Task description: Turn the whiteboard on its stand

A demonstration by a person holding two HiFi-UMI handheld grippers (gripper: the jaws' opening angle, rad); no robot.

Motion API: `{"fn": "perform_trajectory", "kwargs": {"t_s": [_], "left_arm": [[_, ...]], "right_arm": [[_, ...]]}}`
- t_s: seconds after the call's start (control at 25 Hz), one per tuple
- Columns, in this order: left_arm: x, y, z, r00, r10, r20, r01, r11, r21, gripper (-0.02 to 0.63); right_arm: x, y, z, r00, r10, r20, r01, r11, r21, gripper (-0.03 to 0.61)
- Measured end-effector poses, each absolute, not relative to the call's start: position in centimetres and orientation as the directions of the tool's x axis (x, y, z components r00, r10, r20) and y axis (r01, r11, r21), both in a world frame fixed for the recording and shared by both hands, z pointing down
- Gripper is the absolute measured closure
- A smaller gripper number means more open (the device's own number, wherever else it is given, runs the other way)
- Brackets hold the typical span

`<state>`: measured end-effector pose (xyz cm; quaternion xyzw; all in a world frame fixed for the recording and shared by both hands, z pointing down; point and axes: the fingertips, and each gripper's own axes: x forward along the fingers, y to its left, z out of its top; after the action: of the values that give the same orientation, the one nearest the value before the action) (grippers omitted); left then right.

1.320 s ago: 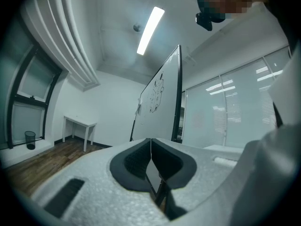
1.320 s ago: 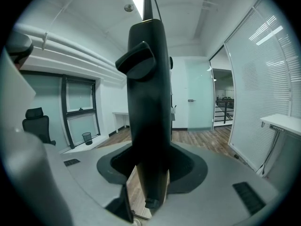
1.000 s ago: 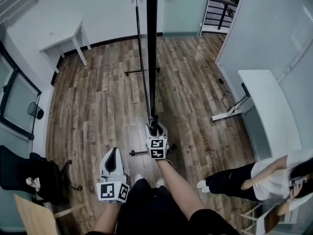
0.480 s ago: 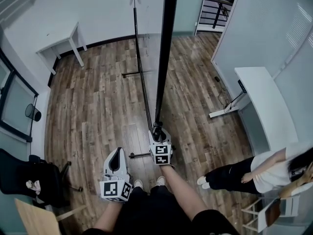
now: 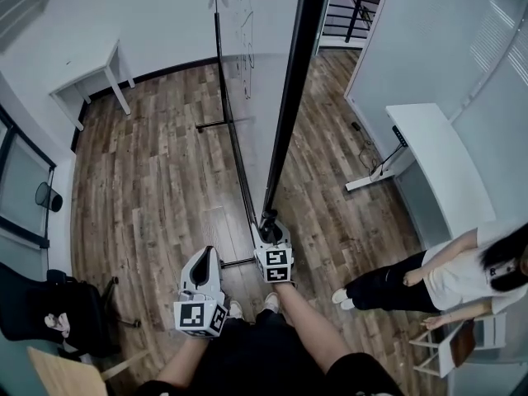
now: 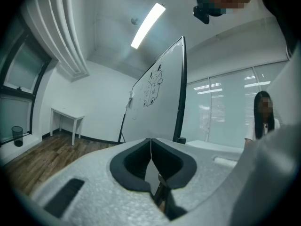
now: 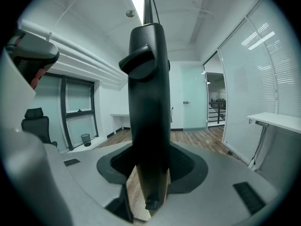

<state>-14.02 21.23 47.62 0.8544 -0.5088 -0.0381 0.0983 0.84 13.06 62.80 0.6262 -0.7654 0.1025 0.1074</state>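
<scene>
The whiteboard hangs on its black stand and runs away from me, its white face tilted toward the left. Its black frame edge slopes up to the top right. My right gripper is shut on the near corner of that frame, which fills the right gripper view as a thick black bar. My left gripper hangs lower left, apart from the board, jaws shut on nothing. In the left gripper view the whiteboard shows drawings on its face.
A white desk stands at the right with a person beside it. A small white table is at the far left wall. A black office chair sits near left. Wooden floor lies all around.
The whiteboard has swung about its stand: its face has tilted from edge-on to showing white toward the left. My right gripper stays on the frame corner. The left gripper hardly moved.
</scene>
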Motion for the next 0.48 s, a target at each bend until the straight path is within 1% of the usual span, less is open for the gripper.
{"fn": "perform_trajectory", "kwargs": {"t_s": [0.48], "left_arm": [[-14.2,21.4,47.5,0.517,-0.855,0.037,-0.84,-0.498,0.214,0.595]], "right_arm": [[0.5,15.3,62.3,-0.178,-0.938,0.297,-0.983,0.181,-0.016,0.402]]}}
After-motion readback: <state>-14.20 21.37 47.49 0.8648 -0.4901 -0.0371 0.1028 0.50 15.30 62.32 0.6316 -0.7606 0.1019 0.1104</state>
